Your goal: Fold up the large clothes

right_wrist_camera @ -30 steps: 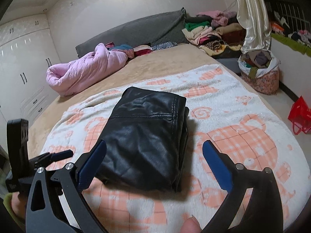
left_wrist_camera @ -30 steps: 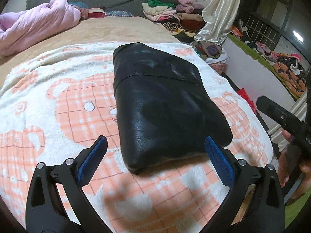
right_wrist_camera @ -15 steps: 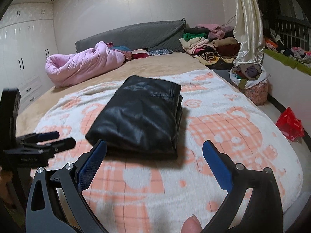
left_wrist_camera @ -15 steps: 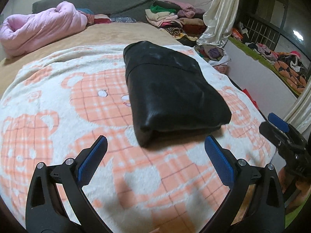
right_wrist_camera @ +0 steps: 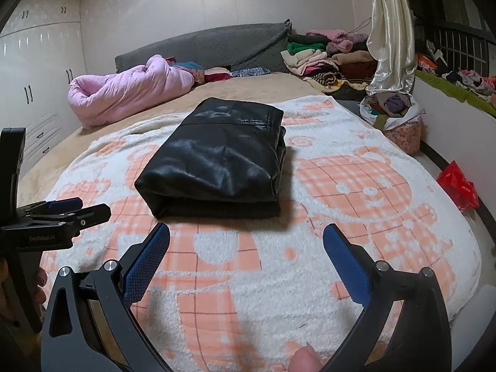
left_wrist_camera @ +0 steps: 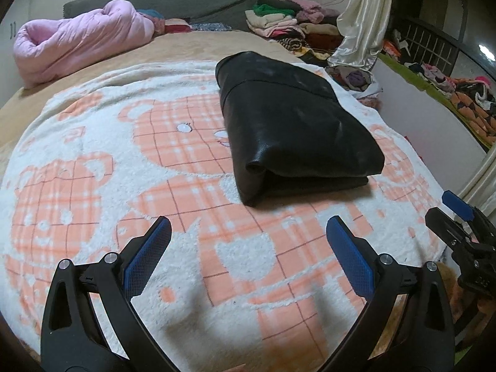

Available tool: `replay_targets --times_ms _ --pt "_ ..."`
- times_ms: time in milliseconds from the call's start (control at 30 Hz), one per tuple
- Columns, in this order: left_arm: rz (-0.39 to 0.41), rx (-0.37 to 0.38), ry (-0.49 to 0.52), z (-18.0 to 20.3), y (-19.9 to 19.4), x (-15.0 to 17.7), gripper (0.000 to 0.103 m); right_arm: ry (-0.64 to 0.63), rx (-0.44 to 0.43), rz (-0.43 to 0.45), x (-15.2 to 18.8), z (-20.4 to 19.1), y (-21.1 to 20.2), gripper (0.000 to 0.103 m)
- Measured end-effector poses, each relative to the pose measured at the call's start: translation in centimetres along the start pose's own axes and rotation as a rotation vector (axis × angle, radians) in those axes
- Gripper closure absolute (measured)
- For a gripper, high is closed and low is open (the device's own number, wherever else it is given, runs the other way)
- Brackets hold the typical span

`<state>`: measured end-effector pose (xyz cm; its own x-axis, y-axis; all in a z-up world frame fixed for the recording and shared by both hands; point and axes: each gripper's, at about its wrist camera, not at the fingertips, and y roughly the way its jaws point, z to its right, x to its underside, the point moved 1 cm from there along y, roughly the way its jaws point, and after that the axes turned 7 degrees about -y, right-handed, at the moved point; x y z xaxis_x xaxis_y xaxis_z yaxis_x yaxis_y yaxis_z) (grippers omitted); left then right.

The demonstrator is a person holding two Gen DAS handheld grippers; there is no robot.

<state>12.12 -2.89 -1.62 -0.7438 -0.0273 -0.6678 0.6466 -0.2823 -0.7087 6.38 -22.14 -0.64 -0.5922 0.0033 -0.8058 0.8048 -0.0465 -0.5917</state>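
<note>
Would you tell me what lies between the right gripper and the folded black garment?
Only bare blanket: the right wrist view shows nothing between the open right gripper and the folded black leather garment.

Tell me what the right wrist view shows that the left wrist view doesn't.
Only the right wrist view shows the white wardrobe, the red bag on the floor, and the right-hand stacked edges of the black garment. Only the left wrist view shows the clothes-strewn green ledge at its far right. Both show the folded garment lying free on the bear blanket, the pink quilt, and the left gripper and right gripper open, holding nothing.
</note>
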Motion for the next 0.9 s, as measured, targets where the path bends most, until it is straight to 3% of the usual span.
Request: replay_targets --times_ms 900 --pt "0.016 0.010 0.001 -0.23 -0.63 0.13 0.009 0.003 0.013 -0.003 0.10 -0.16 -0.23 0.004"
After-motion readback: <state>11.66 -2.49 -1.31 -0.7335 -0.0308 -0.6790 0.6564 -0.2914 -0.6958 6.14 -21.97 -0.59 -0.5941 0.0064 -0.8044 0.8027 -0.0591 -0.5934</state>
